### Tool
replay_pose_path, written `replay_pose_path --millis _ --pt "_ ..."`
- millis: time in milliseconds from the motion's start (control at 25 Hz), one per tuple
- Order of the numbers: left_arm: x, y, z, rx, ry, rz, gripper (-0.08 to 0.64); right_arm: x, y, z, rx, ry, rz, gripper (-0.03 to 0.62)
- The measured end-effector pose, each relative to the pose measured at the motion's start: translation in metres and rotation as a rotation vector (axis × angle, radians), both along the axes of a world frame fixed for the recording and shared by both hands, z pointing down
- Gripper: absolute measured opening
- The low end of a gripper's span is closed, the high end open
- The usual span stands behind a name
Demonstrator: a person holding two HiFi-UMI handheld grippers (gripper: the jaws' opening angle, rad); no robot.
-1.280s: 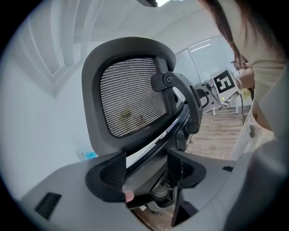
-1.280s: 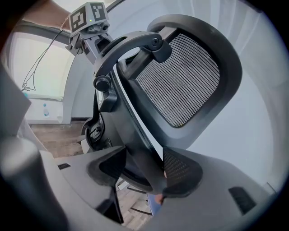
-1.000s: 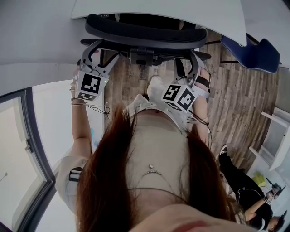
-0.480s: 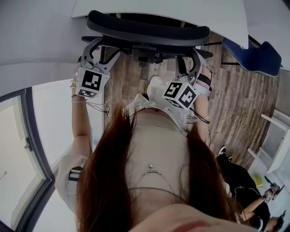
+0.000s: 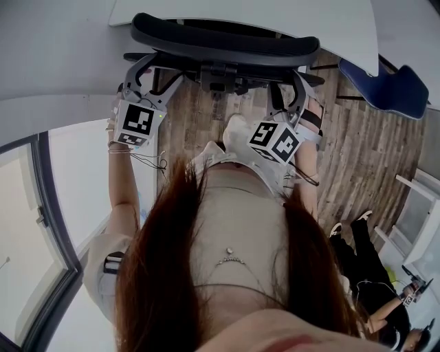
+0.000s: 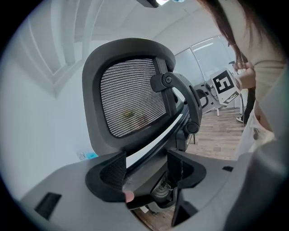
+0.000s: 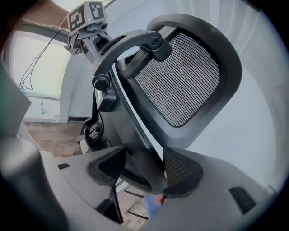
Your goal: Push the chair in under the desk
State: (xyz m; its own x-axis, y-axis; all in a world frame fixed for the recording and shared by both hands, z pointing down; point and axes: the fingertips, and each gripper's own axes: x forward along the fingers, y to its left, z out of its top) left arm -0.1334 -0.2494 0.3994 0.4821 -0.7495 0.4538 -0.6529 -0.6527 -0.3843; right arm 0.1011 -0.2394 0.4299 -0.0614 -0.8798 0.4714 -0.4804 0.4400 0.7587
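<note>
Head view, looking steeply down: the chair (image 5: 227, 45) stands at the top of the field, the upper rim of its backrest just at the near edge of the white desk (image 5: 289, 17); the seat cannot be seen. The left gripper (image 5: 155, 72) and the right gripper (image 5: 289, 93) reach up to the rear of the backrest, one on each side of its central spine, above a wooden floor (image 5: 371, 151). A blue chair (image 5: 385, 82) sits apart at the right. Left gripper view: the left gripper (image 6: 146, 169) has its jaws spread, and a dark bar of the chair (image 6: 131, 99) frame passes between them, close against the left pad with a gap at the other. Right gripper view: the right gripper (image 7: 145, 167) likewise has its jaws spread wide, straddling a frame bar of the chair (image 7: 180, 76); the bar lies against the right pad and clear of the left.
</note>
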Motion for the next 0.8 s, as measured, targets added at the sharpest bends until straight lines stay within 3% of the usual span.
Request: replay_pose_path --millis 800 --pt "0.004 -0.021 0.003 0.006 0.005 -0.026 0.282 0.004 -0.026 0.002 0.013 0.003 -0.025 0.268"
